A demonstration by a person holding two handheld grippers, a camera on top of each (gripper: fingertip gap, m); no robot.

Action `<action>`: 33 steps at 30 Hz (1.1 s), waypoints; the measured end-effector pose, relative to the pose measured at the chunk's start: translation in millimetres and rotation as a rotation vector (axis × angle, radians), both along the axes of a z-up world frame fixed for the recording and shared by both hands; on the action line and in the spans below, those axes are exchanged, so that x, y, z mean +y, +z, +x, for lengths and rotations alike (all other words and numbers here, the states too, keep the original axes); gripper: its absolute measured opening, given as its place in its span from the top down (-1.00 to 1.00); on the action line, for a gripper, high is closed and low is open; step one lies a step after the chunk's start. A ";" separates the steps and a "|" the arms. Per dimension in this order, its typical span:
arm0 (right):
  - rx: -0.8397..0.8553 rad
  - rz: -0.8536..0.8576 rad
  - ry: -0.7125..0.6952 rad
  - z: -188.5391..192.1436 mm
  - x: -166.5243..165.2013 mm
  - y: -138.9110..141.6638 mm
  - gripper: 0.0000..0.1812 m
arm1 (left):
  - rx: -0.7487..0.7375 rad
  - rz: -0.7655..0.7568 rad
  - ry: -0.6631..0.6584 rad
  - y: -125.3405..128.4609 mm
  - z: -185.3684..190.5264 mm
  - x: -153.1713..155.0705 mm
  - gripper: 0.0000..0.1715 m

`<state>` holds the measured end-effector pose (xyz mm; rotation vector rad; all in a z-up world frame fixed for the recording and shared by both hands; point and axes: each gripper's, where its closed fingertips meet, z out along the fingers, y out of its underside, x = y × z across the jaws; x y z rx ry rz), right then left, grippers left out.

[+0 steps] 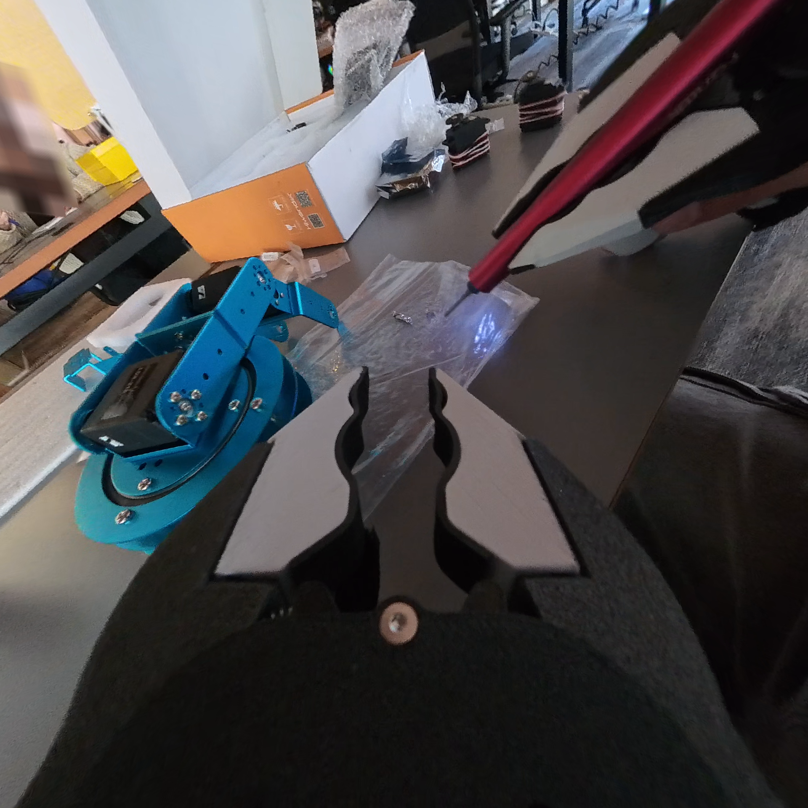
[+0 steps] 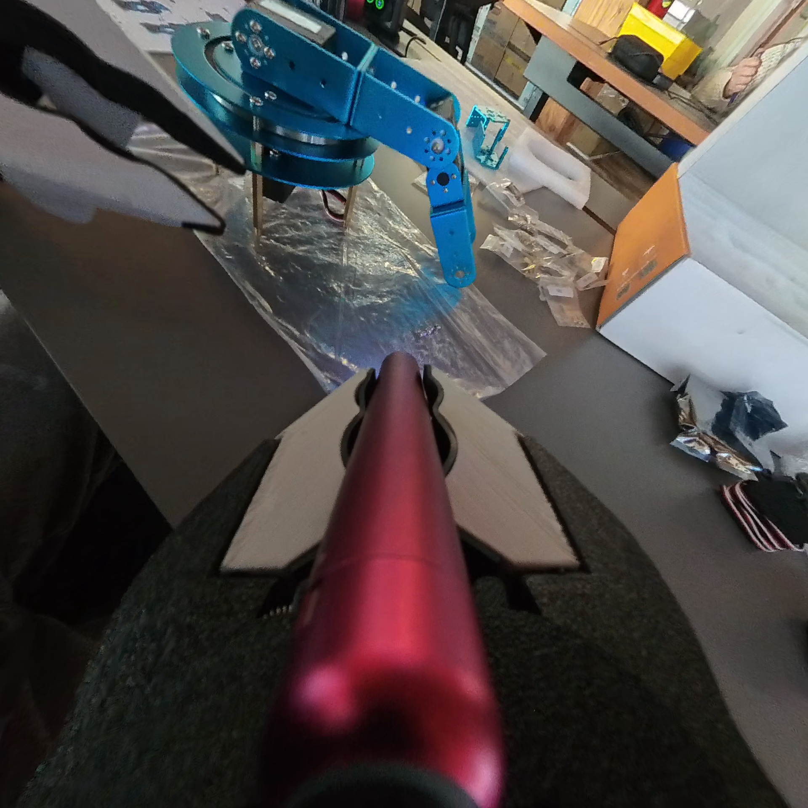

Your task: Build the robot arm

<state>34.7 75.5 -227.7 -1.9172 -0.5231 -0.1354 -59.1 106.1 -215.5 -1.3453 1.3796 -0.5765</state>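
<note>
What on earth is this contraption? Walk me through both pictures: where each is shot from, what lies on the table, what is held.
A person holds two hand-held grippers, each with a camera looking along its fingers. One picture comes from the left gripper: open, empty, over a clear plastic sheet on the dark table, beside a blue metal arm kit. The other comes from the right gripper, shut on a red electric screwdriver whose lit tip points at small screws on the sheet. Farther off lie an orange-and-white box and small parts bags.
</note>
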 end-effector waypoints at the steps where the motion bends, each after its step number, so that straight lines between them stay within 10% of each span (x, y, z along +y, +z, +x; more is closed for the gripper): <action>1: -0.006 0.006 -0.015 -0.1 2.3 1.4 0.77 | 0.009 0.011 -0.005 -1.2 0.6 -1.4 0.69; 33: 0.209 -0.103 -0.068 25.8 12.7 2.6 0.77 | 0.037 0.059 -0.036 -5.4 1.5 -10.1 0.67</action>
